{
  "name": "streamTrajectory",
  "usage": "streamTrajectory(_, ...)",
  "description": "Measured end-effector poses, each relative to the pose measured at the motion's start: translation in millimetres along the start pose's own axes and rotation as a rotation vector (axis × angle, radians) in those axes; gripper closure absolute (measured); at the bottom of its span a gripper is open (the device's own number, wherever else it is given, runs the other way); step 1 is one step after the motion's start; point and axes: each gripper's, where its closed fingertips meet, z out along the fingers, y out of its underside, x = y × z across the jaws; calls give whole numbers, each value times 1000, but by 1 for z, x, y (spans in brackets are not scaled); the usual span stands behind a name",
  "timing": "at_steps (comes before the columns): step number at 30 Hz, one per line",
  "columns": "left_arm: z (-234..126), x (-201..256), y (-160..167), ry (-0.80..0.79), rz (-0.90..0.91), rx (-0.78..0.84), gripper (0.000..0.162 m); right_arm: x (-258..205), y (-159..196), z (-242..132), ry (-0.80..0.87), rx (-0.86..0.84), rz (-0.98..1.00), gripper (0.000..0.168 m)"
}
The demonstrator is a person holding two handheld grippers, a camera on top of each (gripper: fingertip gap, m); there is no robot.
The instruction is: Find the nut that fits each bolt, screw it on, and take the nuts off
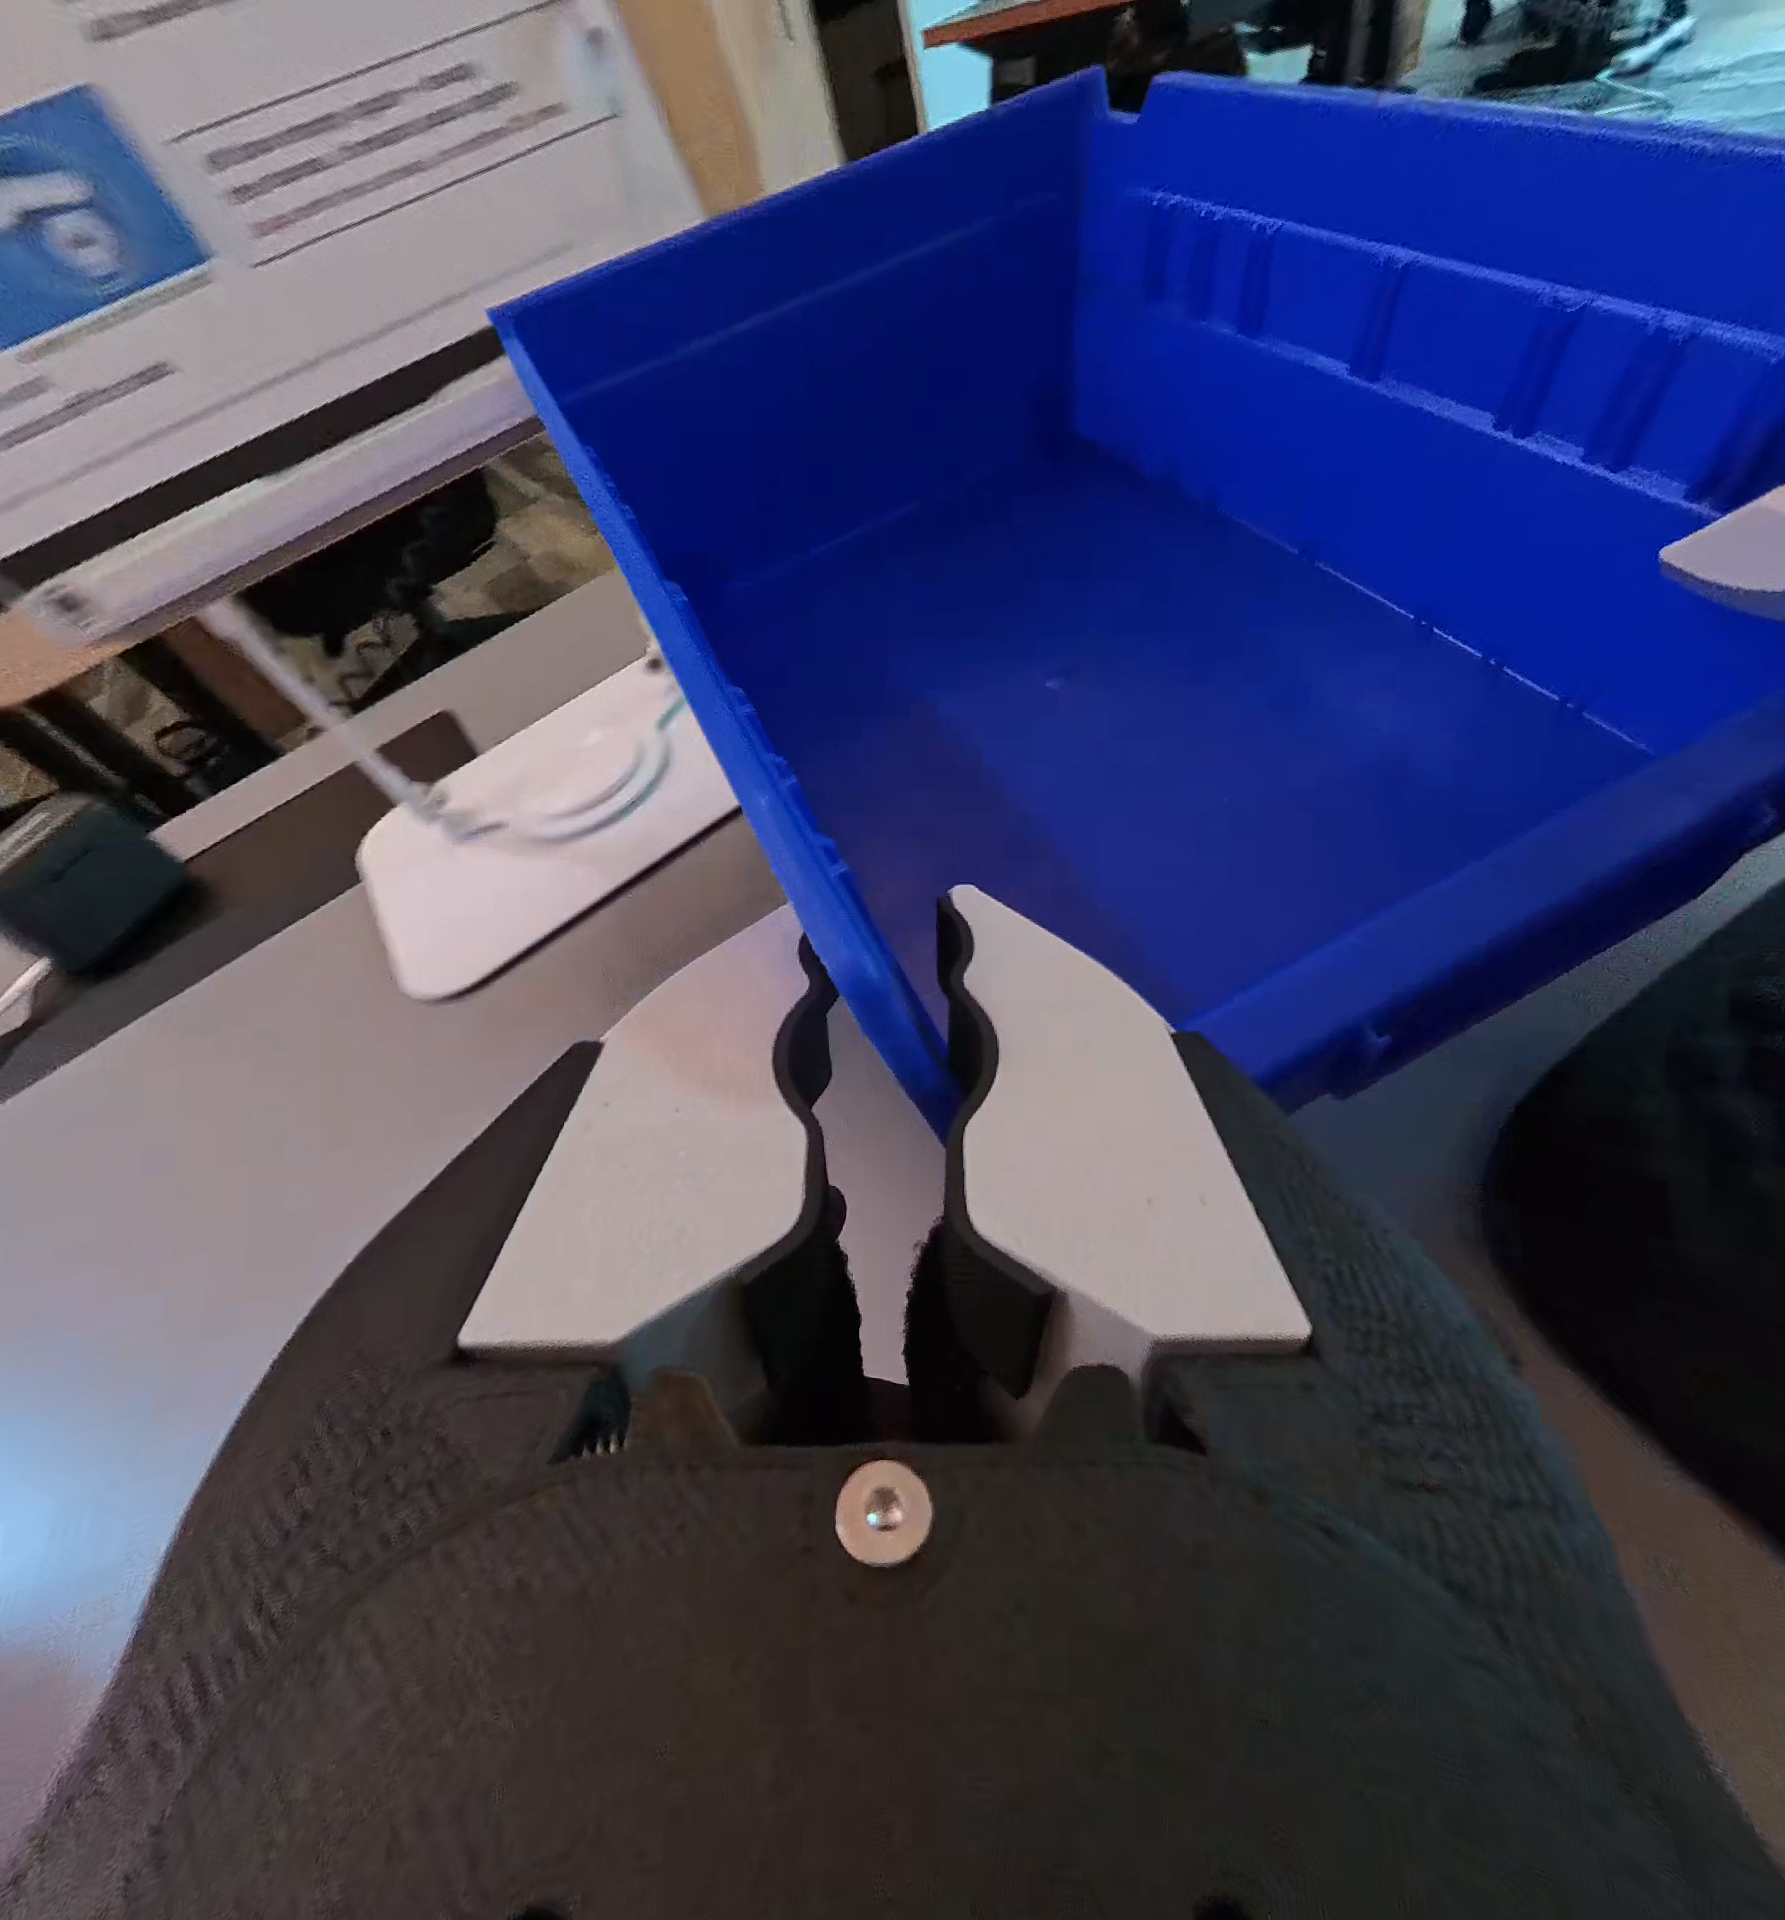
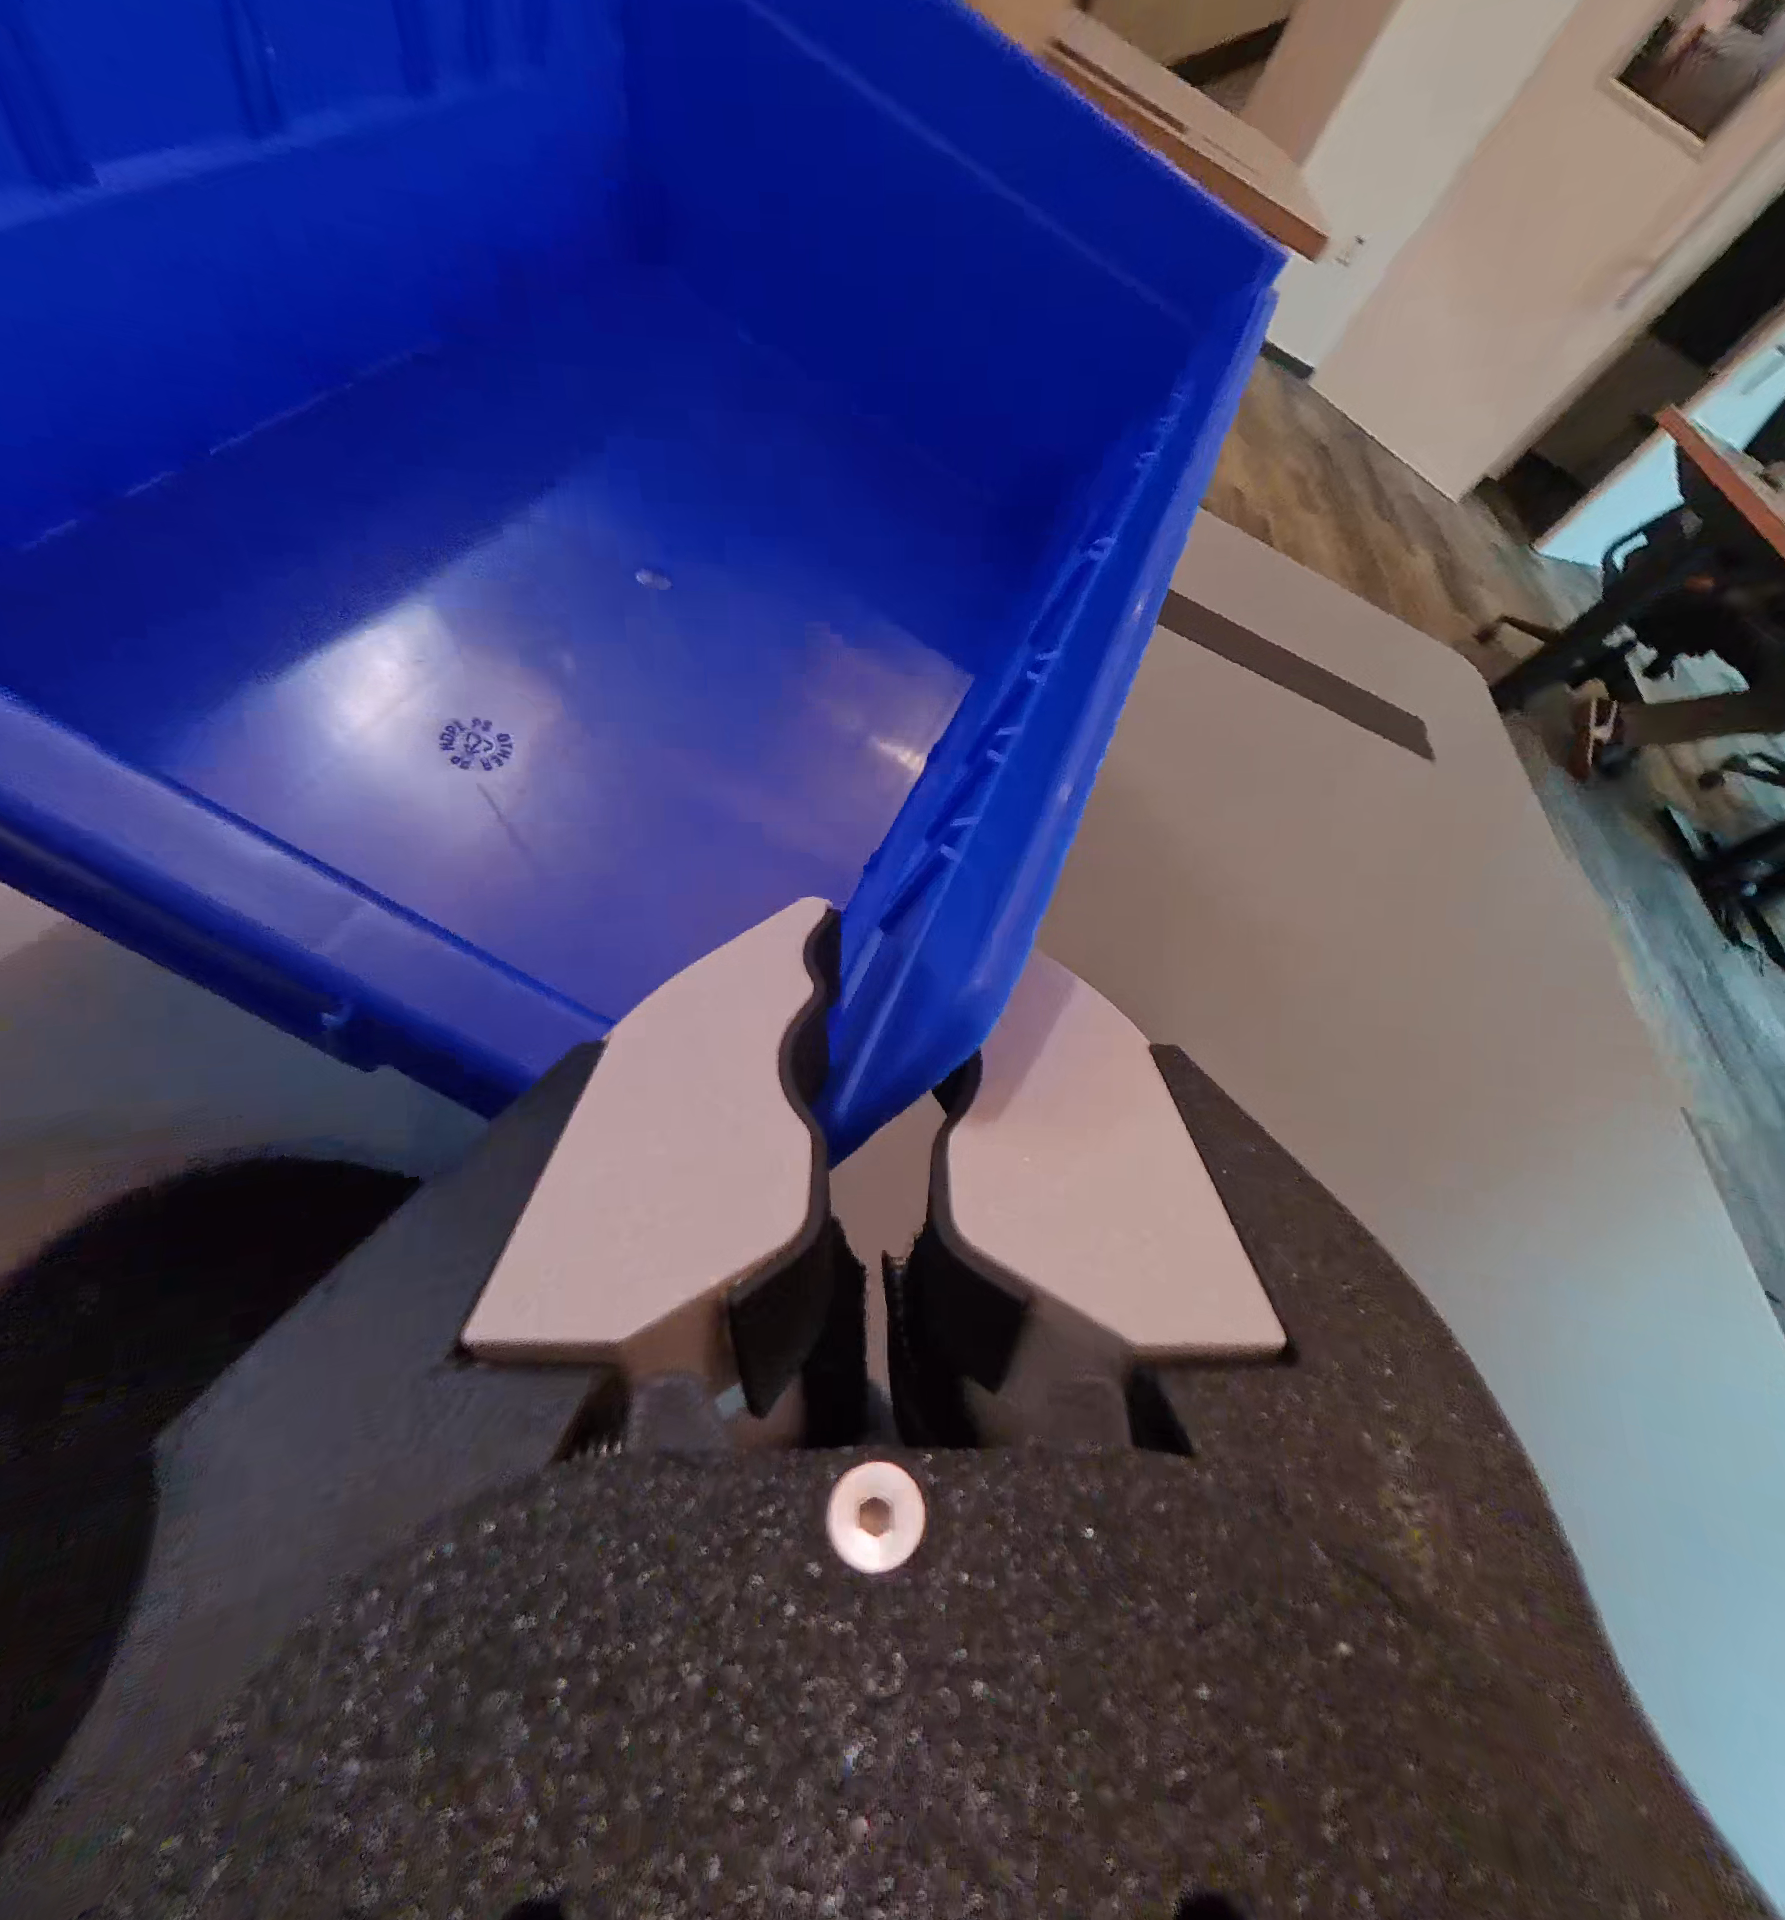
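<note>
A blue plastic bin (image 1: 826, 447) is empty; no nut or bolt shows in either view. My left gripper (image 1: 880, 971) is shut on the bin's left side wall near the front corner. My right gripper (image 2: 924, 987) is shut on the bin's right side wall (image 2: 1054, 727) near its front corner. The bin (image 2: 452, 312) looks tilted between the two grippers over the grey table (image 1: 192, 1195). A grey finger of my right gripper (image 1: 1771, 561) shows at the right edge of the left wrist view.
A black textured patch (image 1: 1677, 1195) lies on the table under the bin's front, also in the right wrist view (image 2: 67, 1403). A white flat base with a clear glass piece (image 1: 535, 842) stands to the left. The table edge (image 2: 1646, 1039) and office chairs (image 2: 1750, 665) are to the right. There is about 20 cm between the tips of the two grippers.
</note>
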Motion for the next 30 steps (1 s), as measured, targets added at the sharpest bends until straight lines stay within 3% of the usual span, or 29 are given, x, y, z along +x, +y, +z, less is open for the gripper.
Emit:
streamTrajectory(7,77,75,-19,124,82,-39,143,84,58,10,121,-84,53,156)
streamTrajectory(13,113,123,-21,207,100,-86,141,128,93,12,167,-124,118,158)
streamTrajectory(27,110,183,-23,342,174,-110,124,165,129,-5,219,-109,236,159)
streamTrajectory(30,100,178,-31,377,180,-85,102,175,127,-10,276,-93,246,152)
